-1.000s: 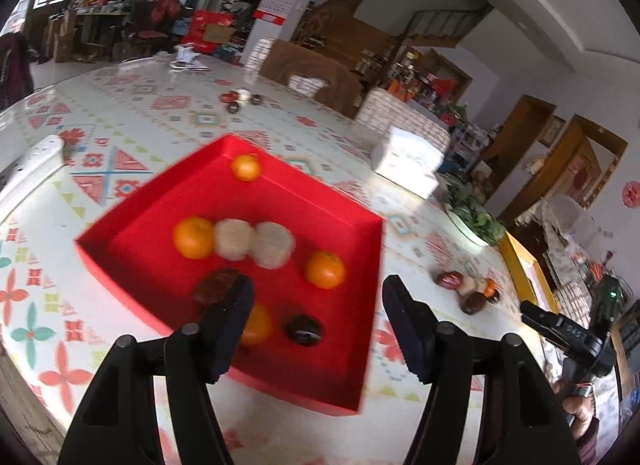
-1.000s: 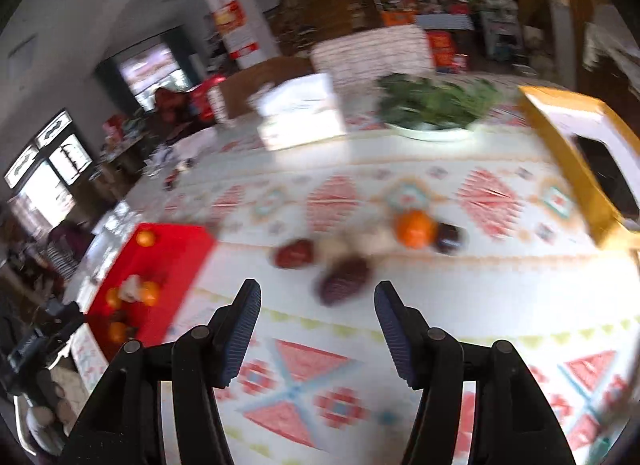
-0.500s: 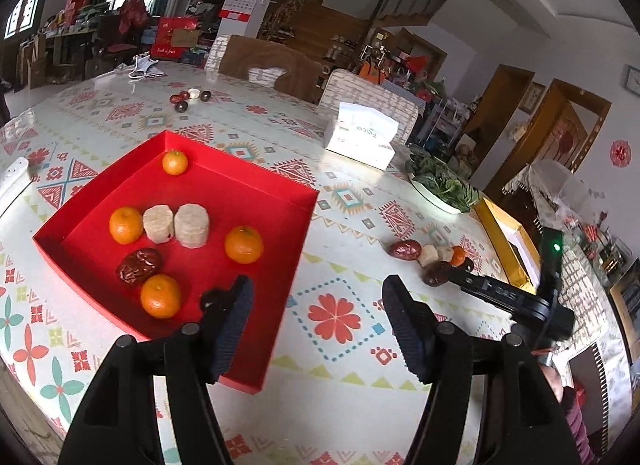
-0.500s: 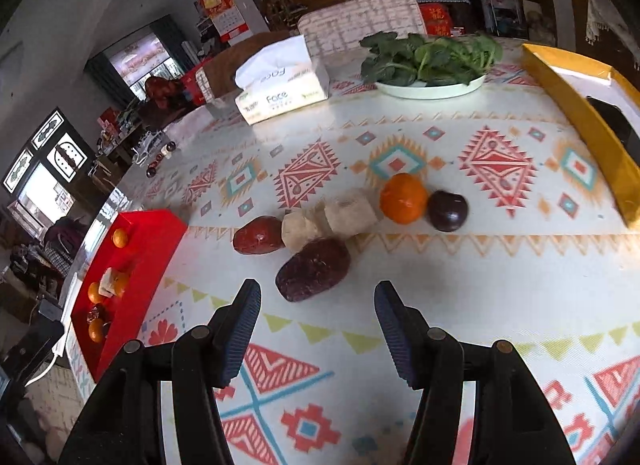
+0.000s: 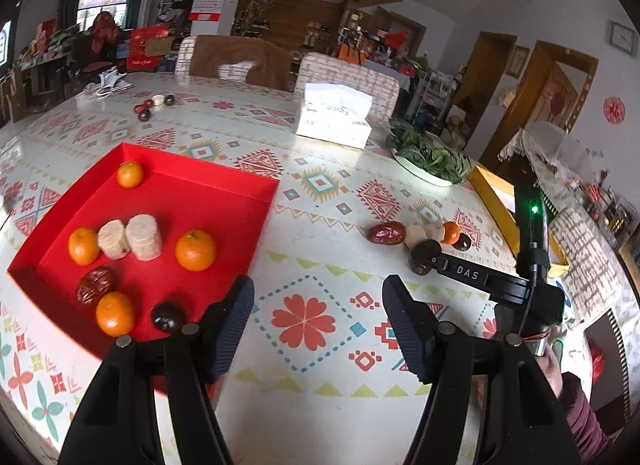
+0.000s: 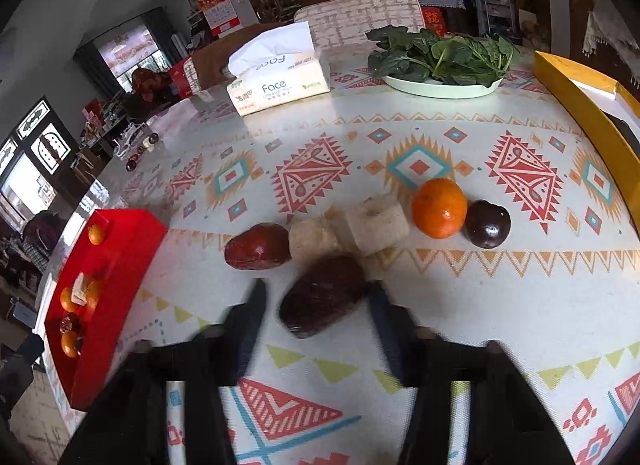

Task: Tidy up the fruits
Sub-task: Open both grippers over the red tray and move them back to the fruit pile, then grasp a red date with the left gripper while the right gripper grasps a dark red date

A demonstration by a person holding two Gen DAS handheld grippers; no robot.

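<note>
A red tray holds several oranges, two beige chunks, a wrinkled date and a dark plum. My left gripper hangs open over the tablecloth just right of the tray's near corner, with nothing between its fingers. On the cloth lie a smooth red date, two beige chunks, an orange and a dark plum. In front of them lies a dark wrinkled date. My right gripper straddles it with its jaws closing. A small gap shows on the left side.
A tissue box and a plate of greens stand at the far side. A yellow box lies along the right edge. Another small cluster of fruit sits far back on the left, near the chairs.
My left gripper has swung right, from above the tray to the cloth beside it. My right gripper has come down onto the dark wrinkled date and its jaws have narrowed around it.
</note>
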